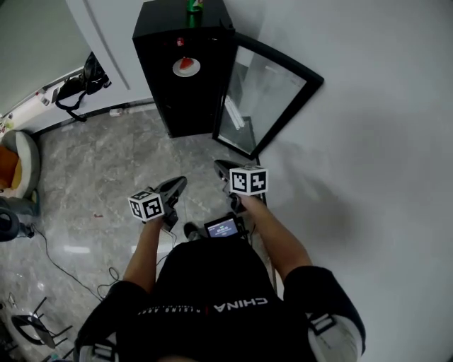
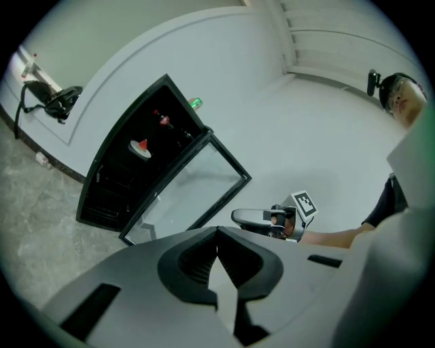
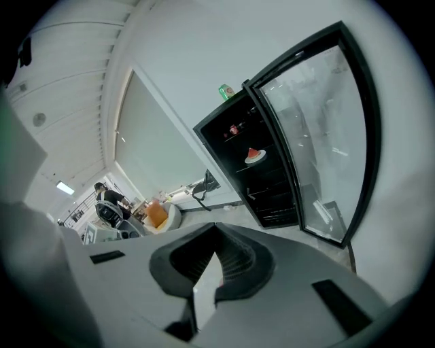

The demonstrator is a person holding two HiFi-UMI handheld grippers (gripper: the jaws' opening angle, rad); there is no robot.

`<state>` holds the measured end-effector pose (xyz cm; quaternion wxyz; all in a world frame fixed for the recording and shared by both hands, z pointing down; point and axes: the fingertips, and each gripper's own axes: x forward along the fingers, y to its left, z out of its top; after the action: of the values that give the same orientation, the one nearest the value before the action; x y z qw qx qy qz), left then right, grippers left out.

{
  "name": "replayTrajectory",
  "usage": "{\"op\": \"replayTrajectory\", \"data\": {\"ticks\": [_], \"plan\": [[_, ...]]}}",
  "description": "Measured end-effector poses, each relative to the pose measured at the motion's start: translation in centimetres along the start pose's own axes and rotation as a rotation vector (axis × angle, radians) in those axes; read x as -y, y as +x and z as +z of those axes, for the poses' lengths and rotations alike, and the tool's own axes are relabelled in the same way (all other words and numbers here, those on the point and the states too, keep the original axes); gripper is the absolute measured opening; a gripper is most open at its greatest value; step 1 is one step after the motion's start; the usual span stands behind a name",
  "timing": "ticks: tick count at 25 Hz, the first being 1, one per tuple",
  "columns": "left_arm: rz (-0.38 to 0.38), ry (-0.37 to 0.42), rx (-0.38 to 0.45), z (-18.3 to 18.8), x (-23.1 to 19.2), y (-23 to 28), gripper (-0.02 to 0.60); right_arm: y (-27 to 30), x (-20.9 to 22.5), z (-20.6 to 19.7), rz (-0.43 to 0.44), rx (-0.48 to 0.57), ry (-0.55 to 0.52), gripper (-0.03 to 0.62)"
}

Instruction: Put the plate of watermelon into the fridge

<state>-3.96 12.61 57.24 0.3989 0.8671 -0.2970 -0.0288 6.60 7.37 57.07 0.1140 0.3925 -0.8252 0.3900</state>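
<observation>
The white plate with a red watermelon slice sits on an upper shelf inside the black fridge. The same plate shows small in both gripper views. The fridge's glass door stands swung open to the right. My left gripper and right gripper hover side by side over the floor, well short of the fridge. Both are shut with nothing between the jaws. The right gripper also appears in the left gripper view.
A green can stands on top of the fridge. A black bag lies on a low ledge at the left wall. A chair with an orange cushion and cables occupy the marble floor at left. A white wall runs along the right.
</observation>
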Motion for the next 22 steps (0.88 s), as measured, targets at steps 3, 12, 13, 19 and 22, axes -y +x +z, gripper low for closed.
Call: {"op": "replayTrajectory", "data": {"ticks": [3,12,13,19,22], "plan": [[0.024,0.071,-0.03,0.5,1.1,1.8,0.012,-0.4,0.3,0.4,0.01,-0.01,-0.044,0.017],[0.098,0.189,-0.071,4.4,1.3,5.7,0.012,1.4,0.5,3.3,0.003,-0.063,-0.196,0.017],[0.103,0.195,-0.072,4.9,1.4,5.9,0.012,1.6,0.5,3.6,0.003,-0.065,-0.21,0.017],[0.058,0.176,-0.09,5.6,2.0,7.1,0.012,2.1,0.5,4.7,-0.003,-0.078,-0.244,0.017],[0.056,0.174,-0.105,5.3,2.1,7.3,0.012,2.0,0.6,4.7,-0.003,-0.082,-0.249,0.017]]}}
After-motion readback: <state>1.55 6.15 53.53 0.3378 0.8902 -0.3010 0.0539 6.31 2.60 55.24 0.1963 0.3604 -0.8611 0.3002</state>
